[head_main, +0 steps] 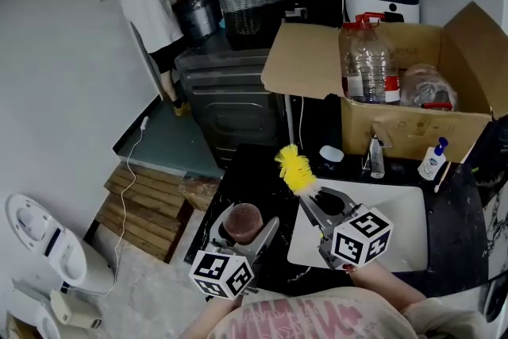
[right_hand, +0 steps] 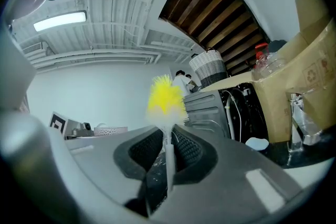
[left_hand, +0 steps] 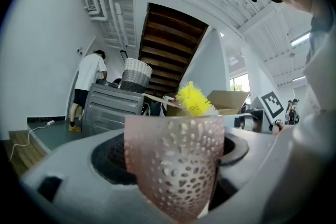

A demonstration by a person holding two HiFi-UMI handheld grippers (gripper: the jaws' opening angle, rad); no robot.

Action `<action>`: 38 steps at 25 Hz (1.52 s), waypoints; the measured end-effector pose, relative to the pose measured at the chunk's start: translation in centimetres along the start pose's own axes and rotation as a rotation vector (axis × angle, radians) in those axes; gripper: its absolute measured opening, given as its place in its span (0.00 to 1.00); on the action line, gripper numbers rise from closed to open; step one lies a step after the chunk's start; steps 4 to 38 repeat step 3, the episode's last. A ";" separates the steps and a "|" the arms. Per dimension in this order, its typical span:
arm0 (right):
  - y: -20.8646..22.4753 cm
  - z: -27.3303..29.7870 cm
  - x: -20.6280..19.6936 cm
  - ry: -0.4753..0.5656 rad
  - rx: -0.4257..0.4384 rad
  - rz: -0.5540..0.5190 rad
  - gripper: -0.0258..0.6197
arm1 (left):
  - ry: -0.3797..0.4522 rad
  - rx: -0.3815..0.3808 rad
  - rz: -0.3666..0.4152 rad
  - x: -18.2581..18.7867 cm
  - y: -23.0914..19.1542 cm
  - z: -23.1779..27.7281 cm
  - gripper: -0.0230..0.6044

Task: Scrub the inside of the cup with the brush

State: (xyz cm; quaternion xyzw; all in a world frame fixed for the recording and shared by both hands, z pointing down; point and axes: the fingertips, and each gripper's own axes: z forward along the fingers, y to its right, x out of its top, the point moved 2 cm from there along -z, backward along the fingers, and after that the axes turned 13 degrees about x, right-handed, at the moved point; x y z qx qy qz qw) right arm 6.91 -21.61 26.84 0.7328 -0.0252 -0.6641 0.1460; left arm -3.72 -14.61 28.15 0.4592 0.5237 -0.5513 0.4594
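Left gripper (head_main: 243,233) is clamped on the cup (left_hand: 176,165). It's the pinkish speckled one, upright with its mouth facing up, which I reckon is so the brush can drop straight in. It's held in the air at the near edge of the dark counter (head_main: 252,164), just left of the white sink (head_main: 405,228).

Right gripper (head_main: 324,201) is pinched tight on the thin white handle of the brush (right_hand: 166,102), with the yellow bristles sticking out past the jaw tips. Gripping it low like that leaves plenty of length to reach the bottom of the cup, I'd guess.

Both grippers sit close to the body and point away from it. The right one is angled so the bristles lean left toward the cup, but they're above and to the right of the rim, clear of it. So no scrubbing yet. Next I'd tip the bristles down into the mouth.
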 end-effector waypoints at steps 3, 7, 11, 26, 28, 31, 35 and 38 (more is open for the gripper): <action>-0.1 -0.2 0.1 0.002 0.000 -0.001 0.13 | 0.003 0.000 0.002 0.1 0.2 -0.2 0.68; -0.1 -0.2 0.1 0.002 0.000 -0.001 0.13 | 0.003 0.000 0.002 0.1 0.2 -0.2 0.68; -0.1 -0.2 0.1 0.002 0.000 -0.001 0.13 | 0.003 0.000 0.002 0.1 0.2 -0.2 0.68; -0.1 -0.2 0.1 0.002 0.000 -0.001 0.13 | 0.003 0.000 0.002 0.1 0.2 -0.2 0.68; -0.1 -0.2 0.1 0.002 0.000 -0.001 0.13 | 0.003 0.000 0.002 0.1 0.2 -0.2 0.68; -0.1 -0.2 0.1 0.002 0.000 -0.001 0.13 | 0.003 0.000 0.002 0.1 0.2 -0.2 0.68; -0.1 -0.2 0.1 0.002 0.000 -0.001 0.13 | 0.003 0.000 0.002 0.1 0.2 -0.2 0.68; -0.1 -0.2 0.1 0.002 0.000 -0.001 0.13 | 0.003 0.000 0.002 0.1 0.2 -0.2 0.68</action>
